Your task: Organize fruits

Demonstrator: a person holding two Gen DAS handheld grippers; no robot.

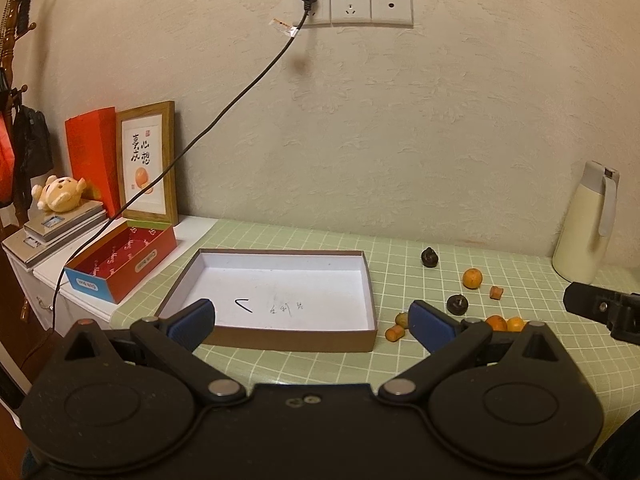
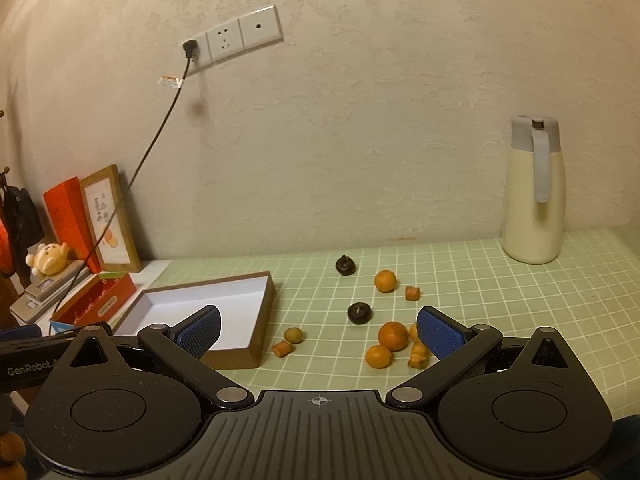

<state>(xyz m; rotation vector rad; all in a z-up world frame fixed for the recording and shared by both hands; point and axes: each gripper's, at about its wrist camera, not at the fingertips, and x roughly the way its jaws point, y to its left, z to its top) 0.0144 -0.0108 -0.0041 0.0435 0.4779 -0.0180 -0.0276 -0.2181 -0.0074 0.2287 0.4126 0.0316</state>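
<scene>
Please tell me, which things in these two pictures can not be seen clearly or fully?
- Handwriting inside the shallow box: left wrist view, too faint and small to read.
- Orange fruits in the near cluster: left wrist view, partly hidden behind the left tool.
- Right tool: left wrist view, cut off by the right edge.
- Small orange pieces: right wrist view, partly behind the tool's blue pad.

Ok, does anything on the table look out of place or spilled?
Yes: small orange fruits and two dark round fruits lie scattered on the green checked tablecloth, beside the empty brown shallow box. Nothing looks damaged.
</scene>
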